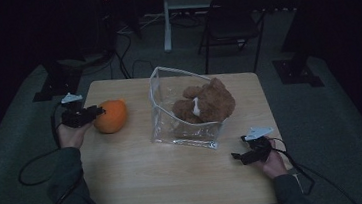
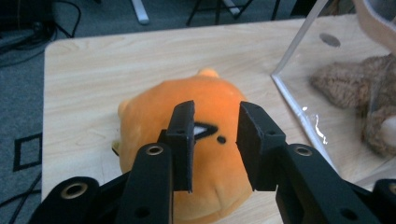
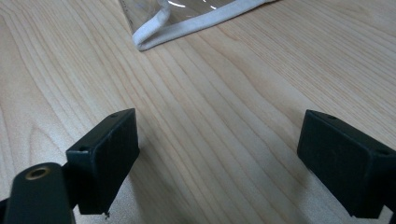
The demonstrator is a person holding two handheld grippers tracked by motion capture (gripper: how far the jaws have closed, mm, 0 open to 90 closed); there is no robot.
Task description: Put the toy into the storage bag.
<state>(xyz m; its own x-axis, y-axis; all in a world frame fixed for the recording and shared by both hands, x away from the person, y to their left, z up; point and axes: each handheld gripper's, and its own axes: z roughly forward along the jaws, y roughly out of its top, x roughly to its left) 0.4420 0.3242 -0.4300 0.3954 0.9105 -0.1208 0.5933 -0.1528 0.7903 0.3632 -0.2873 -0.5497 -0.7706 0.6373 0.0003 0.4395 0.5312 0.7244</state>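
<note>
An orange plush toy [image 1: 111,116] with a small black-and-white face lies on the left of the wooden table [image 1: 176,183]. My left gripper [image 1: 98,110] is at the toy's left side. In the left gripper view its jaws [image 2: 215,112] stand a little apart over the orange plush toy [image 2: 210,88], and I see no pinch in the fabric. A brown teddy bear [image 1: 209,102] sits inside a clear plastic bag [image 1: 166,76] at the table's middle. Near the front right, my right gripper [image 1: 237,156] rests low over the wood, its jaws [image 3: 219,140] wide apart with nothing between them.
The bag's white-hemmed corner [image 3: 187,28] lies just ahead of the right gripper. The clear bag's wall [image 2: 299,107] and the brown teddy bear [image 2: 369,93] are to the right of the orange toy. A dark folding chair [image 1: 234,19] stands on the floor beyond the table.
</note>
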